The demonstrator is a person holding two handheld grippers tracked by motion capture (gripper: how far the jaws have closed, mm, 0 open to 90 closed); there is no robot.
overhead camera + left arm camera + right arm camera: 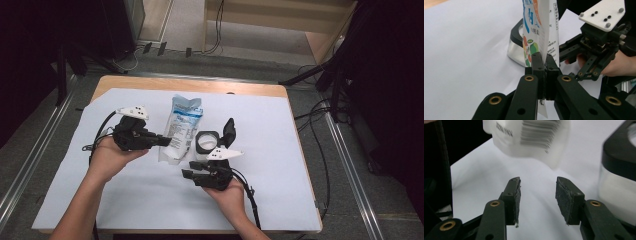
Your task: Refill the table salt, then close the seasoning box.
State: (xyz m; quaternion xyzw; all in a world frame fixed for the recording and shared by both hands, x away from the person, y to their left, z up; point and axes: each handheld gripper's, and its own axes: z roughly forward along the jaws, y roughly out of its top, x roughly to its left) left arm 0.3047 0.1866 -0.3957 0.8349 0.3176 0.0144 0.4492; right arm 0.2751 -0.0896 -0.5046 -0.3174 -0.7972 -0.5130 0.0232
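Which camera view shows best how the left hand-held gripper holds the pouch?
The left gripper view: its jaws pinch the pouch edge. The high view shows the whole pouch small; the right gripper view, its blurred barcode end.

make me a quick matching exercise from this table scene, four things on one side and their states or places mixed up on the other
Things:
1. left gripper
2. right gripper
3. refill pouch
4. square jar

States or places:
A. stands on the white sheet with its black flip lid raised
B. jaws apart, nothing between them
C. pinched at its edge, held above the table
D. jaws shut on the pouch's edge

Pairs: 1-D, 2-B, 3-C, 4-A
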